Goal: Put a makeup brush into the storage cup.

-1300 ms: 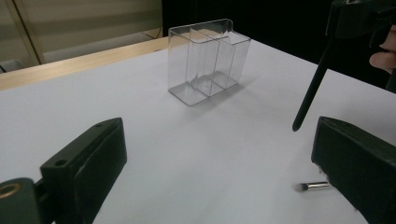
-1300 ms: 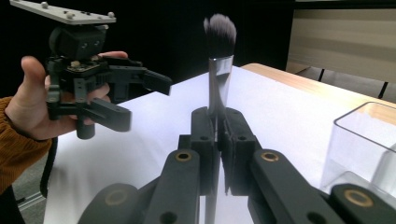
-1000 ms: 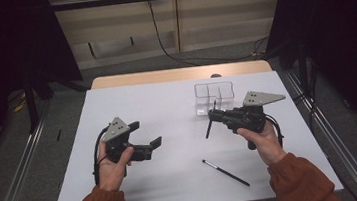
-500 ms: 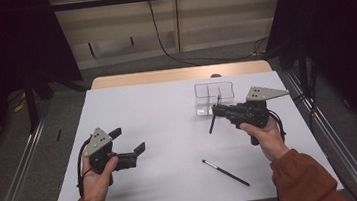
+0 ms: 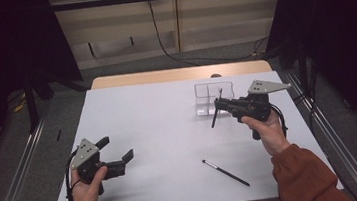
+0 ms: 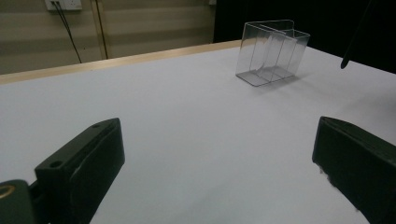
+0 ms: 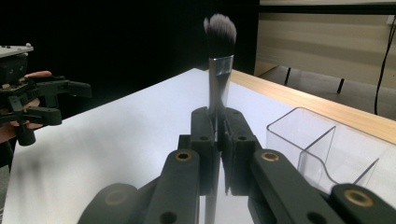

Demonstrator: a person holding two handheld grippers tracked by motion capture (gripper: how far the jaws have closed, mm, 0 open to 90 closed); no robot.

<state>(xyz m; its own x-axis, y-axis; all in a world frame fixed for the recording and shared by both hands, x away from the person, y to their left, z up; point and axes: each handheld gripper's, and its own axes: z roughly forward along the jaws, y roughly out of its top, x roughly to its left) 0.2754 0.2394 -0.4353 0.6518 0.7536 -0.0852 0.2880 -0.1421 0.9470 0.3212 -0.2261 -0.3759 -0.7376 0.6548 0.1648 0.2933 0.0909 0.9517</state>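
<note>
Right gripper clamps a makeup brush beside the clear organizer; left gripper hangs open and empty.

High view: the right gripper sits near the far right of the white table, its jaws closed on a makeup brush that stands nearly upright, tilted a little, just in front of the clear organizer. The left gripper is held near the table's near left edge, jaws spread wide with nothing between them. A second brush lies flat on the table near the front, well apart from both.
Left gripper view: its two jaws stand far apart over bare table; the organizer sits ahead to the right.
Right gripper view: the jaws pinch the brush's handle, its bristles pointing up; the organizer is just to the right, and the left gripper shows farther off.
</note>
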